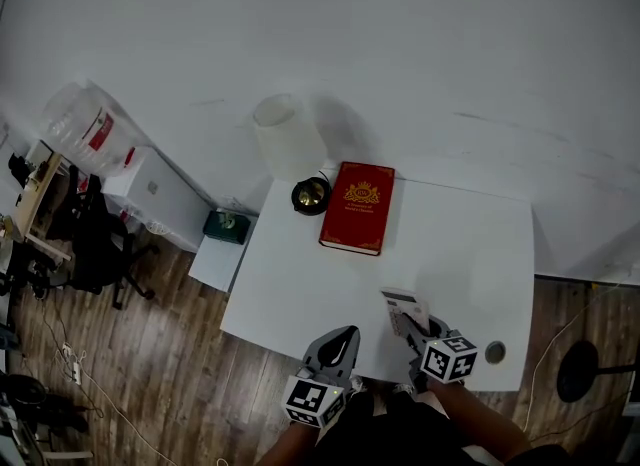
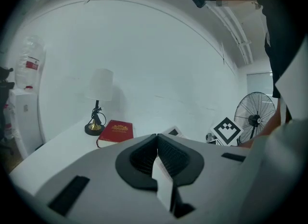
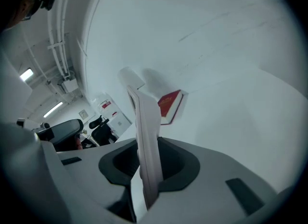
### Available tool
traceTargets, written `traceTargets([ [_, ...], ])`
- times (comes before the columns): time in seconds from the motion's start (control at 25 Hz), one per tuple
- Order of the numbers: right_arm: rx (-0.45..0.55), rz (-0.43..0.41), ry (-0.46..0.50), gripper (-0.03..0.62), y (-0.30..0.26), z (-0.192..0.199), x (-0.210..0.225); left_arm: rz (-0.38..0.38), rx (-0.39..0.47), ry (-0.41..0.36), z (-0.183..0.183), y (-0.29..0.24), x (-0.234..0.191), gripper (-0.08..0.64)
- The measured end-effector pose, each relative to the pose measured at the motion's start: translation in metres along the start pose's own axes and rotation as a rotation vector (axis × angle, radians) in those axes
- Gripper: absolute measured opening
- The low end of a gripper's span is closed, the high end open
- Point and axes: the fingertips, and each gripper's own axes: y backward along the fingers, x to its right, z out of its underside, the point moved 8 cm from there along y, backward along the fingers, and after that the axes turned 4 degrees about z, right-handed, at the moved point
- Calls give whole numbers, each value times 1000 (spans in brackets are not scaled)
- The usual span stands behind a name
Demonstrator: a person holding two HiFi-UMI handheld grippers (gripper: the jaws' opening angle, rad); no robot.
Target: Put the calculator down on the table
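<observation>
Counting first: one table (image 1: 455,244), one red book (image 1: 357,207), one lamp (image 1: 288,139), one calculator (image 1: 405,308) and two grippers. Both stay at the near edge of the table, side by side, pointing toward the wall. The left gripper (image 1: 343,337) has its jaws together and carries nothing. The right gripper (image 1: 408,328) is rolled to one side, with its jaws pressed on the calculator, which sticks out over the near part of the table. Its long axis runs away from the person, roughly toward the book, with the thin edge facing the right gripper's camera. Whether it touches the table I cannot tell.
</observation>
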Motion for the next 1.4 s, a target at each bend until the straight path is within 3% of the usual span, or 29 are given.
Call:
traceTargets([
  [0.4,-163,-8,-327,110,-29,45,15,-50,-26,32,10,10,-2,18],
  [0.72,-227,-20,-449,110,-43,59,22,-93,-42,58,13,16,-5,18],
  [1.08,-249,-20,-451,112,-48,60,29,-87,-28,36,16,13,-8,18],
  [1.28,-273,45,-363,138,-45,60,34,-78,-43,60,17,10,-4,18],
  [1.4,-279,116,-245,173,-41,57,35,-52,-20,28,17,7,-1,18],
])
